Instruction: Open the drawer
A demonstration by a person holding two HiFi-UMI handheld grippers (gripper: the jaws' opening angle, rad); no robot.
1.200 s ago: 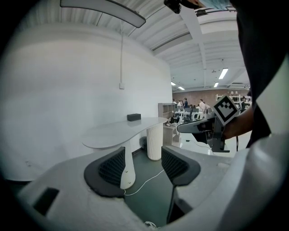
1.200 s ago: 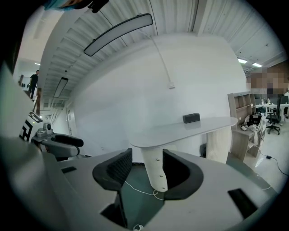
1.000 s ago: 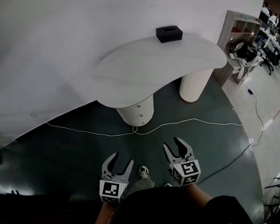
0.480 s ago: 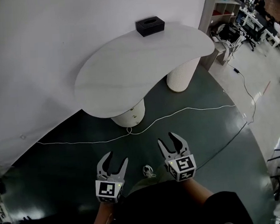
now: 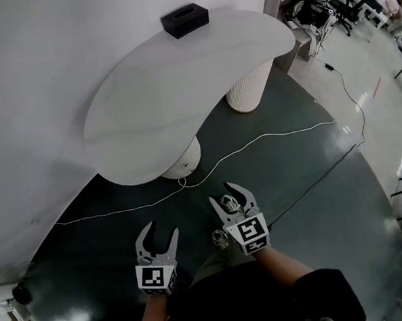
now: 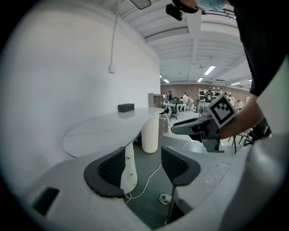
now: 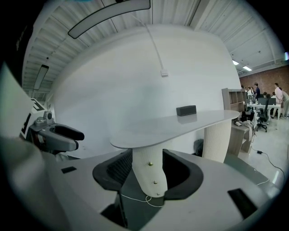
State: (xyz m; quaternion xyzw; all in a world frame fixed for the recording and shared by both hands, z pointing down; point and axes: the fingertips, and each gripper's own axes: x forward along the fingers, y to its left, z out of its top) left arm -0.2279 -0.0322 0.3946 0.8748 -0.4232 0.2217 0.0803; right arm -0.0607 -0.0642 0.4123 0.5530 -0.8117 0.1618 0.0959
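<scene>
A white curved table [image 5: 183, 83] stands by the wall on two ribbed white pedestals. The nearer pedestal [image 5: 182, 163] holds the drawers; three small brass knobs [image 7: 154, 182] run down its front in the right gripper view. My left gripper [image 5: 161, 230] is open and empty, well short of the pedestal [image 6: 129, 173], which shows between its pads. My right gripper [image 5: 223, 194] is also open and empty, a little further forward, and the pedestal [image 7: 151, 173] sits framed between its jaws at a distance. Neither gripper touches anything.
A black box [image 5: 185, 20] lies on the table's far end by the wall. A white cable [image 5: 254, 143] crosses the dark floor in front of the pedestals. The second pedestal [image 5: 249, 89] stands to the right. Shelving [image 7: 232, 101], chairs and people are at the far right.
The table has shifted up and left in the head view as the person turns. The right gripper has moved forward ahead of the left. Both stay open.
</scene>
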